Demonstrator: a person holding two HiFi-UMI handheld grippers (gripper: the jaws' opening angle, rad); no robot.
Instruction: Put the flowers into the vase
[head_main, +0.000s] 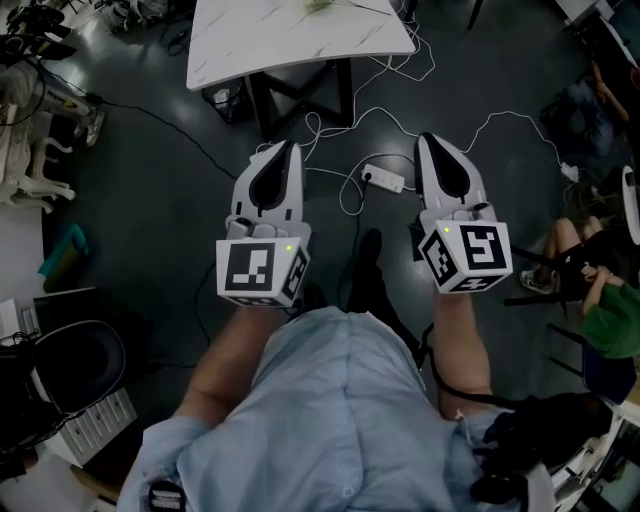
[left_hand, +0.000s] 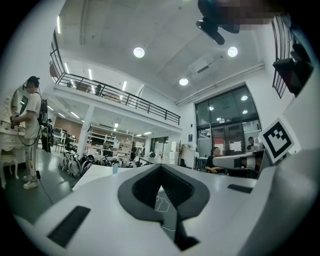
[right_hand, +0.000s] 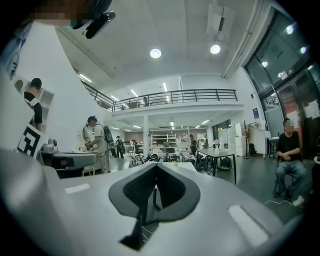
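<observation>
Two grippers (head_main: 289, 150) (head_main: 429, 142), one table (head_main: 270, 35)

Dark floor (head_main: 140, 190) with a white power strip (head_main: 384, 179) — marble-topped table (head_main: 290, 35) ahead, railed mezzanine (right_hand: 175, 95) above.

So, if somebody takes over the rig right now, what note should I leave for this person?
Left hand-held gripper: shut, empty.
Right hand-held gripper: shut, empty.
Both are over the dark floor, short of the white table.
Flowers and vase: not clearly in view; a pale thing at the table's far edge is cut off.
Done: nothing yet.
Left: find the flowers, grasp them, put them into the vase.
</observation>
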